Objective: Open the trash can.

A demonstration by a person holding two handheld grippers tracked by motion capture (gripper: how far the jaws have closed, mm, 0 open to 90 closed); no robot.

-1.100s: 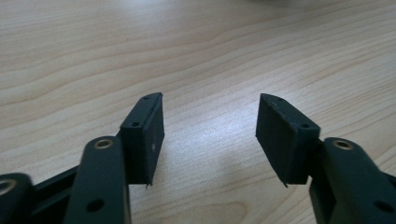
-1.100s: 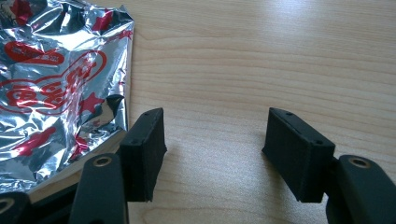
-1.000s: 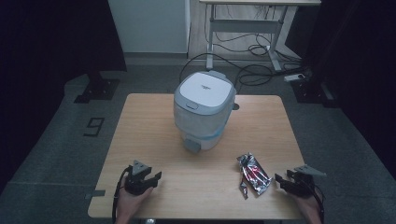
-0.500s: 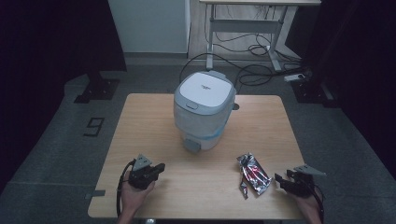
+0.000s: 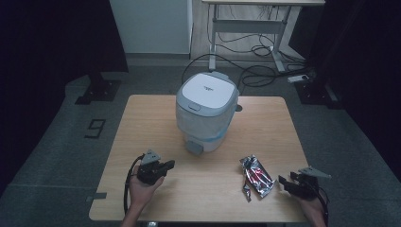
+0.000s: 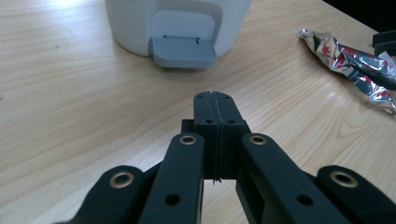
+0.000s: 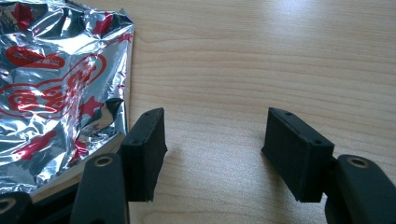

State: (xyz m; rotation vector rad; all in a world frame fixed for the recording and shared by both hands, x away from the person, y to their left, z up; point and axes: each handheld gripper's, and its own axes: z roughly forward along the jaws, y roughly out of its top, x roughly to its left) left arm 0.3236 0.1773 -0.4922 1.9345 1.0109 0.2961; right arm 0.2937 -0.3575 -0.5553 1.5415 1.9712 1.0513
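A white pedal bin [image 5: 206,111] with a grey foot pedal [image 6: 183,52] stands mid-table. A crumpled silver and red foil wrapper [image 5: 256,176] lies at the front right, also seen as the wrapper [image 7: 56,84] in the right gripper view. My left gripper [image 5: 168,165] is at the front left, pointing toward the bin; its jaws have just been closing and now meet with nothing between them, seen as the left gripper [image 6: 215,106]. My right gripper [image 5: 285,182] rests at the front right edge, open, just right of the wrapper. The gap of the right gripper [image 7: 212,140] is bare wood.
The wooden table [image 5: 142,118] stands on a grey floor. A metal desk frame [image 5: 246,28] and cables [image 5: 257,47] lie behind it. A dark stand base [image 5: 97,90] sits at the back left.
The left gripper's jaws have closed together, and the left hand has moved a little forward and right toward the bin. The right gripper and wrapper have stayed put.
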